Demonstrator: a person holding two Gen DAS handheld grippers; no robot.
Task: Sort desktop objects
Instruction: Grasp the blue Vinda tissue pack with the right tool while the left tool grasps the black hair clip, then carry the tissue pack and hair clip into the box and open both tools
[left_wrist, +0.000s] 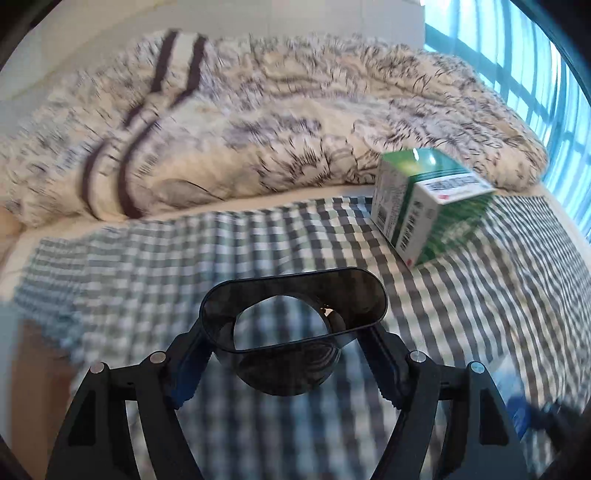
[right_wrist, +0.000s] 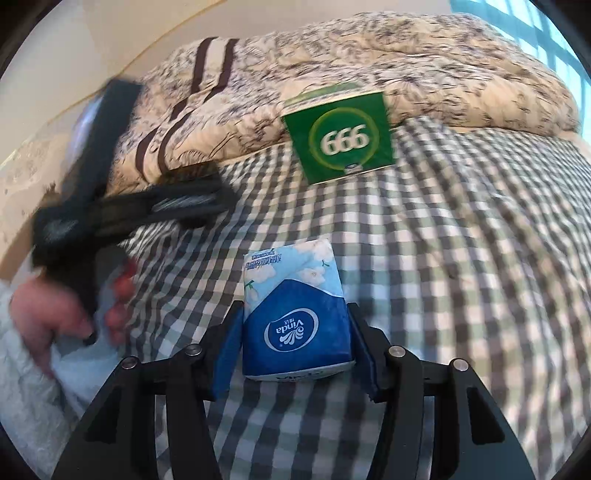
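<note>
Left tongs (left_wrist: 291, 343) clamp a dark translucent holder (left_wrist: 291, 314). Right tongs (right_wrist: 295, 347) clamp a blue tissue pack (right_wrist: 295, 317). Green box (right_wrist: 340, 138) stands at twelve o'clock on the checked bedsheet (right_wrist: 461, 258).

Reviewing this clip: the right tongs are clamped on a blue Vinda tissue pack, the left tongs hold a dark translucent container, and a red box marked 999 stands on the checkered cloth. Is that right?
One detail is wrong: the box marked 999 is green, not red, as the right wrist view shows. The rest holds: the right tongs grip the blue Vinda tissue pack, the left tongs hold the dark translucent container, and the box stands on the checkered cloth.
</note>
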